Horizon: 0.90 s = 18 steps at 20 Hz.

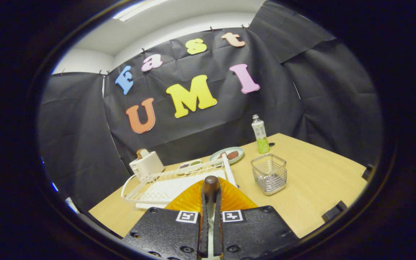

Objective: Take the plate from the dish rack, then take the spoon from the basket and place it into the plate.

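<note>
1. Gripper [211, 202]: fingers drawn close together, clamped on a spoon [211, 186]. Its brown handle end sticks up just past the fingertips; a pale length of it runs down the narrow gap between the fingers.
2. Orange plate [190, 200]: sits directly below and ahead of the fingers, on the wooden table [312, 180], against the near edge of the dish rack. Ribbed surface shows on both sides of the fingers. Spoon held over it; cannot tell whether it touches.
3. White wire dish rack [164, 184]: lies beyond the plate, tilted a little in this view.
4. Wire basket [269, 174]: stands upright on the table just beside the rack, something dark at its bottom, too small to identify.
5. Beyond the rack: a white appliance [146, 163], a small divided dish [190, 165], and a pale green plate [227, 155] with reddish food on it.
6. A bottle [260, 134] with green drink stands upright near the table's far edge, beyond the basket.
</note>
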Each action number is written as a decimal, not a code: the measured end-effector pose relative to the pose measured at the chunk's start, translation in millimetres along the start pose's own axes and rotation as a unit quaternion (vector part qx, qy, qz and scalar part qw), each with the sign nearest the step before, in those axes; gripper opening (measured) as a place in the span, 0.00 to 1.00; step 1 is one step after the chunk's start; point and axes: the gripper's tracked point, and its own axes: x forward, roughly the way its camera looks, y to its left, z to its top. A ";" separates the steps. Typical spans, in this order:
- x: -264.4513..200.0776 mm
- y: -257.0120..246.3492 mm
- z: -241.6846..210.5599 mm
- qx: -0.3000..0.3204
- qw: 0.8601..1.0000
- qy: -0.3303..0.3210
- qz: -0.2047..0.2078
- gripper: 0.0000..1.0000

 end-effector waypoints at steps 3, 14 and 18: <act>4.5 12.3 -16.2 -0.004 1.000 0.012 0.007 0.11; 8.4 -9.5 -1.5 -0.055 0.998 -0.006 -0.029 0.87; 0.7 -7.5 26.2 -0.096 0.993 -0.050 -0.043 1.00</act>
